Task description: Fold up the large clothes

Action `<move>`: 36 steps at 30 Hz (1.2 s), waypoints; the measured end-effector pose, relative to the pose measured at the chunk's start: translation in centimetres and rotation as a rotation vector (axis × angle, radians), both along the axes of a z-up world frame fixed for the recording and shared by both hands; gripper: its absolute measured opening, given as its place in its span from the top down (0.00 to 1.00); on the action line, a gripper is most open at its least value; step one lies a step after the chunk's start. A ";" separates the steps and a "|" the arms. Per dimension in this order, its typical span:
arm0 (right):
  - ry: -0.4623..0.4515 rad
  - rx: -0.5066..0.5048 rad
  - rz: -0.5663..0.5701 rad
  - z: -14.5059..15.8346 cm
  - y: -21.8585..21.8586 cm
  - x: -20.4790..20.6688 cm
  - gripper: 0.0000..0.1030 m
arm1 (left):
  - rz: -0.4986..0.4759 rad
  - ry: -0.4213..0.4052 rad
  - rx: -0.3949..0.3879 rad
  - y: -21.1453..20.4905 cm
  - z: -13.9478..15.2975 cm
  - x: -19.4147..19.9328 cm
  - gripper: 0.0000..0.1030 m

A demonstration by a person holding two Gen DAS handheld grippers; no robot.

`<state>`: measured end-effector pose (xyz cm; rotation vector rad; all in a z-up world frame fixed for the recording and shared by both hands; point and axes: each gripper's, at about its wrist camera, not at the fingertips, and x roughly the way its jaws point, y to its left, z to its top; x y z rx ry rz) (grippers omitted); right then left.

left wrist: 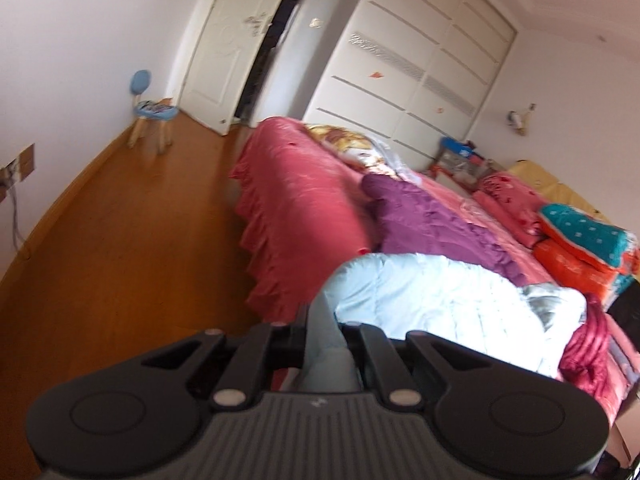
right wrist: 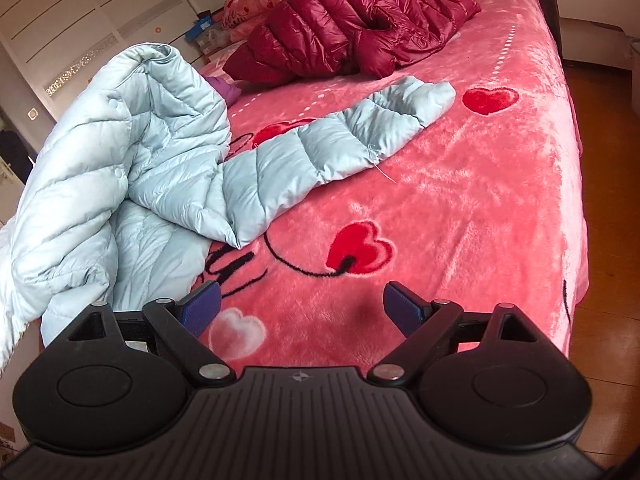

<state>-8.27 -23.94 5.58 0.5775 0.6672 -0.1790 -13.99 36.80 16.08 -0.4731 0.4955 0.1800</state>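
A pale blue quilted down jacket (right wrist: 132,152) is lifted in a bunch at the left of the pink heart-print bed cover (right wrist: 460,208). One of its sleeves (right wrist: 340,140) lies stretched across the cover. In the left wrist view my left gripper (left wrist: 324,328) is shut on a fold of the pale blue jacket (left wrist: 440,300), with fabric pinched between its black fingers. My right gripper (right wrist: 302,304) hovers open over the near part of the cover, its blue pads (right wrist: 402,306) wide apart and nothing between them.
A dark red down jacket (right wrist: 352,28) lies crumpled at the far end of the bed. A purple garment (left wrist: 424,220) and folded blankets (left wrist: 580,240) sit on the bed too. Wooden floor (left wrist: 120,248), a small blue stool (left wrist: 150,116), a door and a white wardrobe (left wrist: 420,60) surround it.
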 end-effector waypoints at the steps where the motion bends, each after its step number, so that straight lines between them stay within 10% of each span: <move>1: -0.006 -0.004 -0.001 0.0 0.3 0.6 0.00 | 0.006 0.008 0.008 0.3 -0.2 0.3 0.98; 10: -0.100 -0.098 0.096 0.8 2.5 6.3 0.03 | 0.057 0.062 0.049 1.0 -1.1 0.9 0.98; 22: -0.095 0.023 0.173 -1.5 3.0 14.6 0.10 | 0.080 0.096 0.123 0.0 -0.8 0.7 0.98; 26: -0.063 0.032 0.183 -2.0 4.0 16.4 0.60 | 0.079 0.098 0.139 -0.2 -0.6 0.7 0.98; 36: -0.070 -0.324 0.114 1.6 7.9 15.2 0.92 | 0.071 0.042 0.221 -1.7 1.6 0.4 0.98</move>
